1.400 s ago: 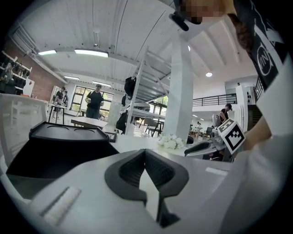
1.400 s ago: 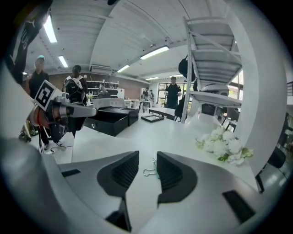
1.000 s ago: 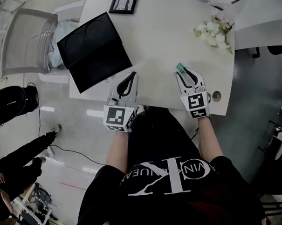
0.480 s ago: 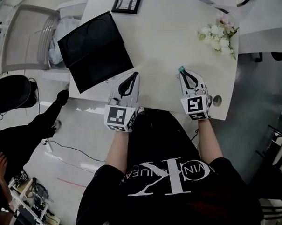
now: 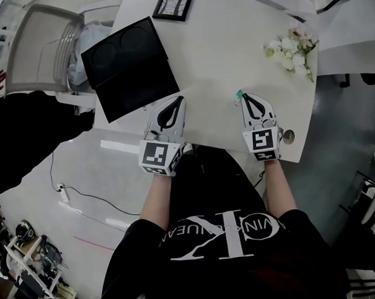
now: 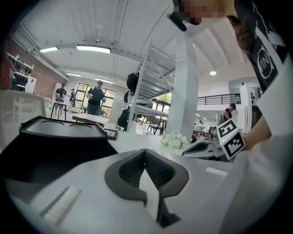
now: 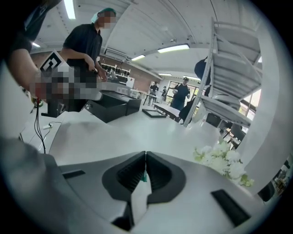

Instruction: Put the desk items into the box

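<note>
A black box (image 5: 125,68) lies on the white desk (image 5: 220,45) at its left side, and it also shows at the left of the left gripper view as the box (image 6: 59,137). A black picture frame (image 5: 173,4) sits at the desk's far edge. White flowers (image 5: 291,47) lie at the right. My left gripper (image 5: 174,103) rests near the desk's front edge just right of the box, jaws shut with nothing between them (image 6: 145,153). My right gripper (image 5: 242,97) rests further right, shut on a small green piece (image 7: 144,176) that pokes out at its tip (image 5: 239,93).
A grey chair (image 5: 37,47) stands left of the desk behind the box. A person in black (image 5: 25,134) stands on the floor at the left. A round cable hole (image 5: 288,134) is in the desk's front right corner. A cable (image 5: 84,197) runs over the floor.
Both grippers have stayed in place. The person in black at the left has moved closer to the desk and chair.
</note>
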Tool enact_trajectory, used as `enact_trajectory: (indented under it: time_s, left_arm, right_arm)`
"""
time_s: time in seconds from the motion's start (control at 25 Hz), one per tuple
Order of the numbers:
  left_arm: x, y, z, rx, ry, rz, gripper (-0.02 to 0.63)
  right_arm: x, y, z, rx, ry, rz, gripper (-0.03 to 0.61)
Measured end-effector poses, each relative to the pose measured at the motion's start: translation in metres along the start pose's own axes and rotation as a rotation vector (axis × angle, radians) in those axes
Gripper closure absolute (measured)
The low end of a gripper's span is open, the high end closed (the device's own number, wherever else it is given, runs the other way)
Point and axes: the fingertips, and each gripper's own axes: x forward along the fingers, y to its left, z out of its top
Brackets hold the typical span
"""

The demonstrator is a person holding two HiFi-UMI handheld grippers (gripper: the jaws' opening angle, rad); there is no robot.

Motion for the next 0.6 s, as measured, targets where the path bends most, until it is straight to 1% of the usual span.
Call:
enact_trajectory:
  time_s: [0.2,0.6]
  left_arm:
    - [-0.008,0.005,0.006,-0.010,-0.024,0.033,0.604]
    - [-0.036,0.029,0.022,-0.019,-0.080,0.132,0.603]
  right_arm:
    - [0.000,0.002,0.018,-0.002,-0.047,0.024,0.561]
    - [0.009,0.018,0.071,-0.055,-0.149,0.098,0.561]
